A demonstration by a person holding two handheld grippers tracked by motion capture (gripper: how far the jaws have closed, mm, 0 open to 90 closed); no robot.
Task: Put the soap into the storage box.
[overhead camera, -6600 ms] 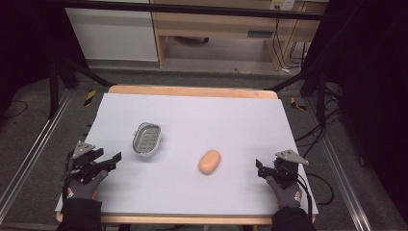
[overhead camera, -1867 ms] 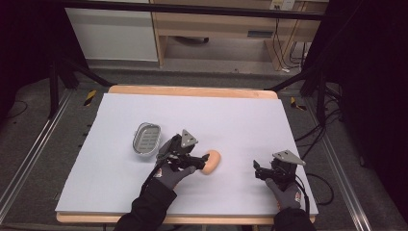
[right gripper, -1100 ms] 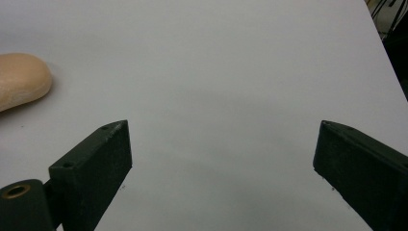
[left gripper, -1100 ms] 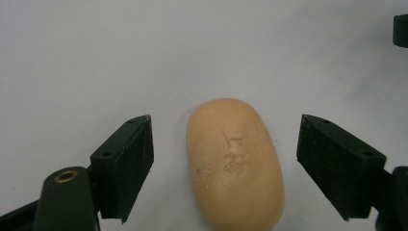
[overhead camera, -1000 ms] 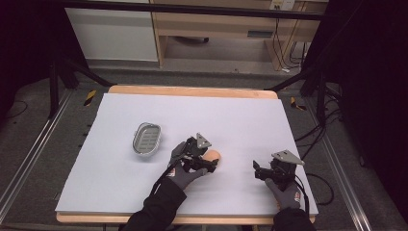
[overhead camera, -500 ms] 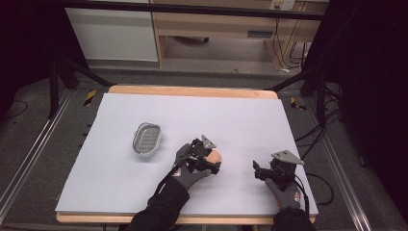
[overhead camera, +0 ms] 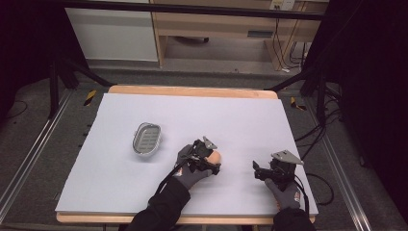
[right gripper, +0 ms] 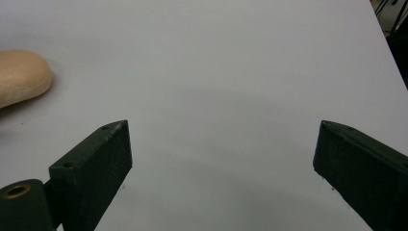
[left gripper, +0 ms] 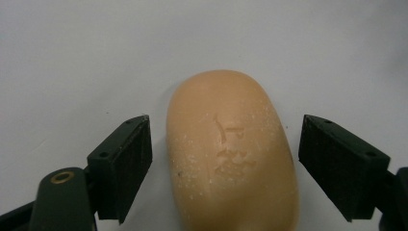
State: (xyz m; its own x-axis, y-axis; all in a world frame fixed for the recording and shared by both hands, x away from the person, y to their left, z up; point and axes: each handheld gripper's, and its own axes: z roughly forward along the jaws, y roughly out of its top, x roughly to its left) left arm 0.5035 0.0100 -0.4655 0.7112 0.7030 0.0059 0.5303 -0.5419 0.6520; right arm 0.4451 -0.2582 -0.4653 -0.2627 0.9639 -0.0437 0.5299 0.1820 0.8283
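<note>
A person's left gripper [overhead camera: 208,161] is hovering over a bar of soap [left gripper: 231,154] near the front middle of the white-covered table [overhead camera: 240,115], its two black jaws standing apart with one on either long flank of the bar and a sliver of table showing on each side. The right gripper [overhead camera: 262,172] is resting well apart toward the table's front right, jaws spread wide over bare surface, with the soap sitting off at the edge of its own view. A grey soap dish [overhead camera: 146,138] is lying farther left and back, empty as far as the high view allows.

The peach-coloured bar is looking stiff and solid, light enough for one gripper, with rounded ends and a faintly stamped top dusted with pale specks. Its smooth, curved sides are likely to be slippery, so a squeeze near either rounded end could be squirting it out. The soundest hold appears to be across the narrow width at mid-length, where the flanks are running closest to parallel and the pads can be seating flat, low on the bar. Whether the underside is damp cannot be told.
</note>
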